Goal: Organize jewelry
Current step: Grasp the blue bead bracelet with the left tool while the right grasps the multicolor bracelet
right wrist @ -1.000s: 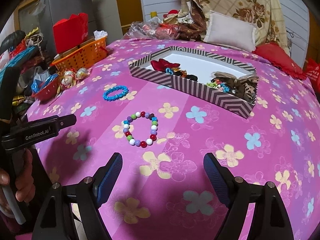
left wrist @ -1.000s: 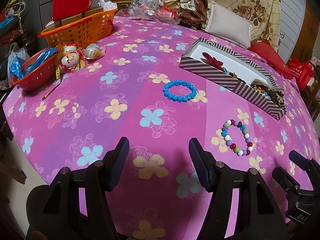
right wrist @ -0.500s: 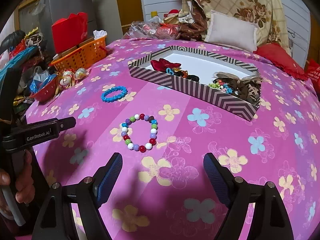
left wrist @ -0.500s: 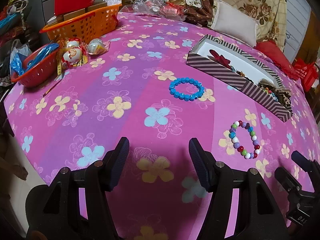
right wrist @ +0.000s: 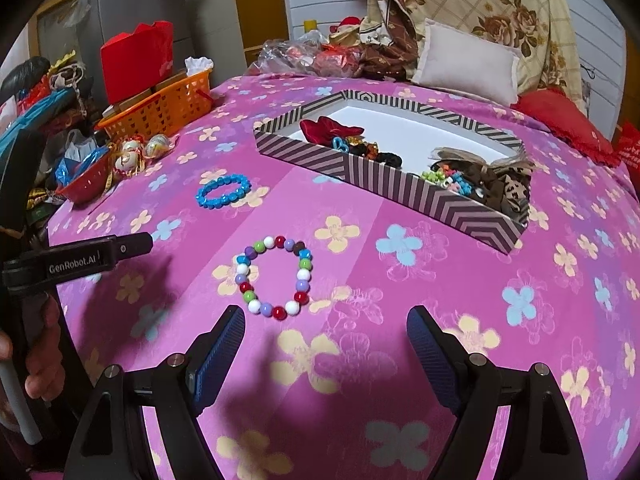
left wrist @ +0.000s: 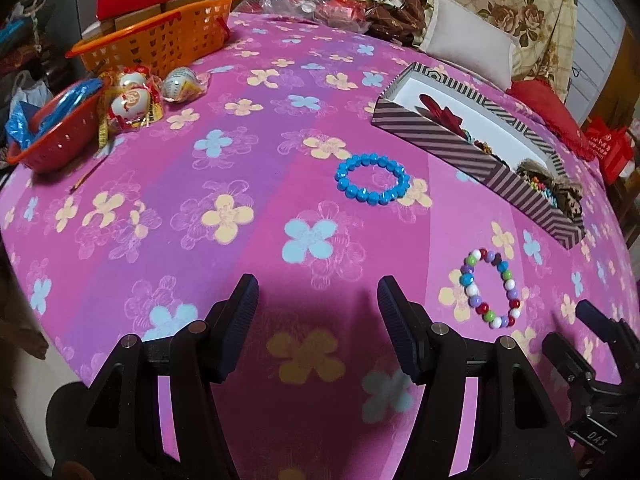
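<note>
A blue bead bracelet (left wrist: 373, 179) lies flat on the pink flowered cloth; it also shows in the right wrist view (right wrist: 223, 191). A multicoloured bead bracelet (left wrist: 491, 289) lies nearer, also in the right wrist view (right wrist: 276, 277). A striped box (right wrist: 384, 178) holds hair ties and beads; its wall shows in the left wrist view (left wrist: 436, 140). My left gripper (left wrist: 318, 304) is open and empty, short of the blue bracelet. My right gripper (right wrist: 326, 334) is open and empty, just short of the multicoloured bracelet.
An orange basket (left wrist: 160, 42), a red bowl (left wrist: 52, 136) and wrapped eggs (left wrist: 132, 100) stand at the far left. Pillows (right wrist: 466, 66) and plastic bags (right wrist: 304, 54) lie behind the box. The left gripper's body (right wrist: 80, 258) reaches in at the right view's left.
Both grippers have moved forward a little over the cloth; the two bracelets sit closer to the fingers. Both stay open and empty.
</note>
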A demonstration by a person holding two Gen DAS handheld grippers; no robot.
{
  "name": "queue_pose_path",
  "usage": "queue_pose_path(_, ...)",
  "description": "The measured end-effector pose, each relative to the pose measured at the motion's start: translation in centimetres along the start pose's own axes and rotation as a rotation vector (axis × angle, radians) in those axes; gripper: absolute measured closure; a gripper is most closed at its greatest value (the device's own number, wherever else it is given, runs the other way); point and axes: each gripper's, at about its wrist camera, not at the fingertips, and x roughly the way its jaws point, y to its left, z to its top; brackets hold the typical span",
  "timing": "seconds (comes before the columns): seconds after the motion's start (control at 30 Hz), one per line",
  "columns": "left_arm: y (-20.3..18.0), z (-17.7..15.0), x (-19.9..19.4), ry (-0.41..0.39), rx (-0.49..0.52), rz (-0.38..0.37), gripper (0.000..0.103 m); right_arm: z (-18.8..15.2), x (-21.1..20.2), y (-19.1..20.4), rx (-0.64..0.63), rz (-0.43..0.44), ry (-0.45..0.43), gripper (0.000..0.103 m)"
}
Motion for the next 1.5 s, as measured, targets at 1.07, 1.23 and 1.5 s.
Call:
queue_pose_path(1.07, -1.3, 8.3, 8.0, 0.099, 0.086, -0.003, 0.041, 2.7, 6.3, 1.2, -0.126, 0.026, 0.080, 0.075)
queue_pose_path(1.23, -1.9, 8.3, 8.3, 0.087, 0.124, 0.013, 0.047, 2.8, 6.3, 1.2, -0.125, 0.029, 0.075, 0.074)
queue_pose_path(1.5, -1.0, 8.6, 8.3, 0.094, 0.084, -0.054, 0.096, 2.6, 6.0, 1.2, -0.113, 0.048, 0.078, 0.094)
